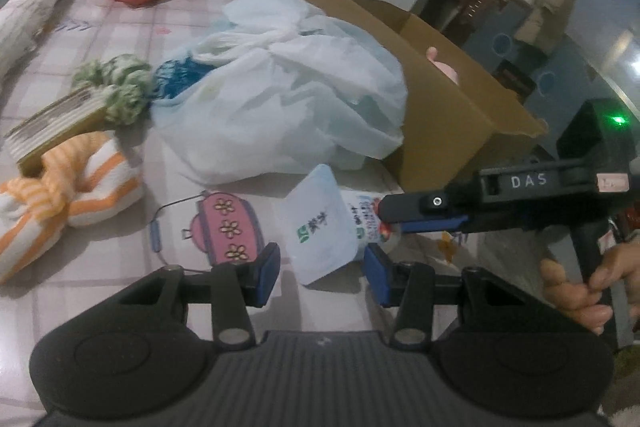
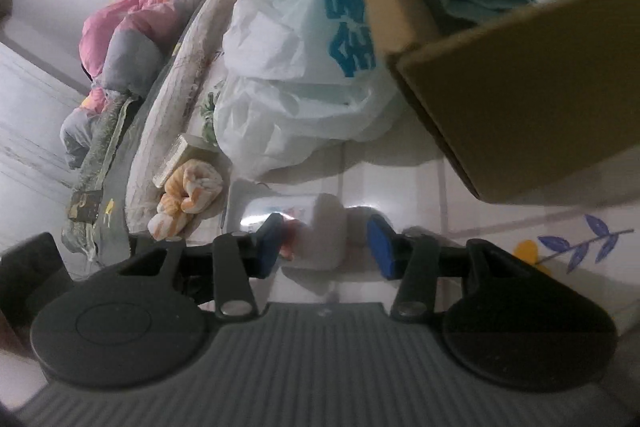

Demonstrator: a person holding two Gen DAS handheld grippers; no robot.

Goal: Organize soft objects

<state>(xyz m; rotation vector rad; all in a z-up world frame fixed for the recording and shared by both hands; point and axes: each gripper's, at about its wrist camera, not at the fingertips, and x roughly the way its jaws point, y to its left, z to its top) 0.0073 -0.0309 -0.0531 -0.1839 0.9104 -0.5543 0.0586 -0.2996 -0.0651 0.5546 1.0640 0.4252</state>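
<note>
**Closing on a slick pouch, with little margin for error**

Lying flat on the patterned table (image 1: 100,27), a white soft pouch (image 1: 320,231) sits between the spread blue fingers of both tools. The right tool (image 2: 324,241) straddles it from the side, jaws apart and not yet touching; the left tool (image 1: 322,273) hovers at its near edge, also apart. The glossy film looks slippery, so a shallow pinch could likely squirt it free or only crease a corner. Both tools crowd one small item and could collide. Just beyond, a bulging plastic bag (image 1: 288,99) and the cardboard box (image 1: 452,107) leave tight clearance for any lift toward the box, whose flap could snag the pouch.
</note>
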